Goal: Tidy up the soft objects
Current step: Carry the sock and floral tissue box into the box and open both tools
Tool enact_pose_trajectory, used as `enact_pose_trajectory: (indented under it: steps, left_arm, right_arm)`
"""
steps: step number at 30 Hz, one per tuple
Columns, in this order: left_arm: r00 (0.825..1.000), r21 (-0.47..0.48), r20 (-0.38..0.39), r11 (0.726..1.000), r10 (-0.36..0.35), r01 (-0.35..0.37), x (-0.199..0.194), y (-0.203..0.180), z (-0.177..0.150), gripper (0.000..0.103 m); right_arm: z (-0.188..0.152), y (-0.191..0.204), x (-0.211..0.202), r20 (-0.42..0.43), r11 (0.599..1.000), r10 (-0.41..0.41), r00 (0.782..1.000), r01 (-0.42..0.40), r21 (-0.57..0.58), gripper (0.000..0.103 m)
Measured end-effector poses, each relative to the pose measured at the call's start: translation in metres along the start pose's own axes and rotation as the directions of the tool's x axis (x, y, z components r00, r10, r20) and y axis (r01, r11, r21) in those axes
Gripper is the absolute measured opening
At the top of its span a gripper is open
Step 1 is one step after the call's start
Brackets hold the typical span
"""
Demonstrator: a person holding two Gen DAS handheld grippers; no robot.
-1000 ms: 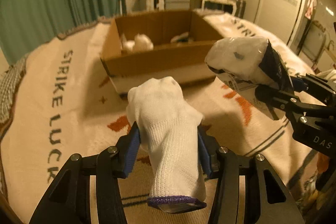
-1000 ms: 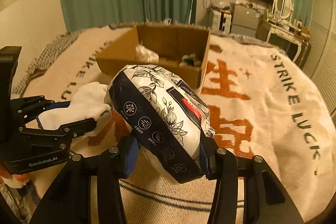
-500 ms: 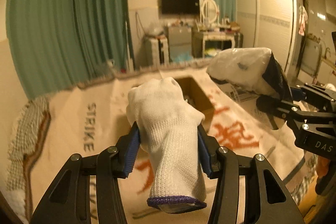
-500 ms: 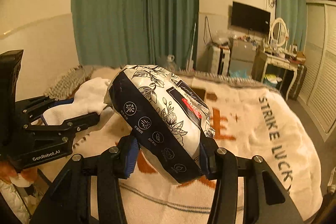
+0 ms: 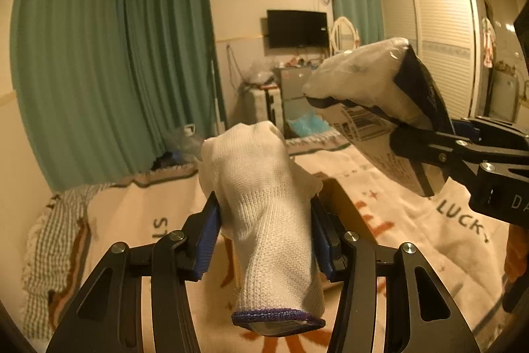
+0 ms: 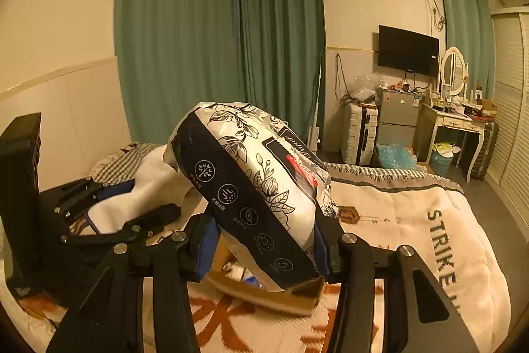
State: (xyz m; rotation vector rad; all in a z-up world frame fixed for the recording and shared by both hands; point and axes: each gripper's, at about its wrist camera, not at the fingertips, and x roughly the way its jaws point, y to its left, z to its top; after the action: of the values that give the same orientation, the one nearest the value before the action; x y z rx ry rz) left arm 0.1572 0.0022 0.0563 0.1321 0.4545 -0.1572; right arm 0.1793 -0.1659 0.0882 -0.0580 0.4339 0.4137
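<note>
My left gripper (image 5: 264, 234) is shut on a white knitted glove (image 5: 264, 204) with a purple cuff and holds it up in the air. My right gripper (image 6: 264, 240) is shut on a soft tissue pack (image 6: 254, 184) printed with black flowers, also raised; the pack shows at the upper right of the left wrist view (image 5: 373, 85). The cardboard box (image 6: 264, 293) sits on the bed below, mostly hidden behind the pack; one dark edge of the box (image 5: 344, 210) shows behind the glove. The left gripper and glove (image 6: 145, 187) appear at the left of the right wrist view.
The bed is covered by a cream blanket (image 6: 413, 220) with orange characters and "STRIKE LUCKY" lettering. Green curtains (image 5: 115, 71) hang behind. A TV (image 6: 408, 50), a small fridge (image 6: 396, 118), a suitcase and a dressing table (image 6: 456, 124) stand beyond the bed's far end.
Both grippers have tilted upward with their loads still held. The box and bed have dropped low in both views, and the room's walls and curtains now fill them.
</note>
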Motion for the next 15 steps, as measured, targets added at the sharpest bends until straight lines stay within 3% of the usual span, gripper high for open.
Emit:
enact_pose_trajectory:
  steps: [6, 15]
  left_arm:
    - [0.998, -0.026, -0.063, 0.999, -0.028, 0.026, 0.074, 0.010, 0.001, 0.049]
    - [0.981, -0.016, -0.191, 0.999, -0.034, 0.032, 0.165, 0.005, -0.038, 0.049]
  right_arm:
    - [0.006, -0.023, 0.076, -0.061, 1.000, 0.000, 0.998, 0.002, 0.023, 0.047]
    - [-0.042, -0.057, 0.188, -0.239, 0.999, 0.021, 0.971, -0.012, 0.041, 0.047]
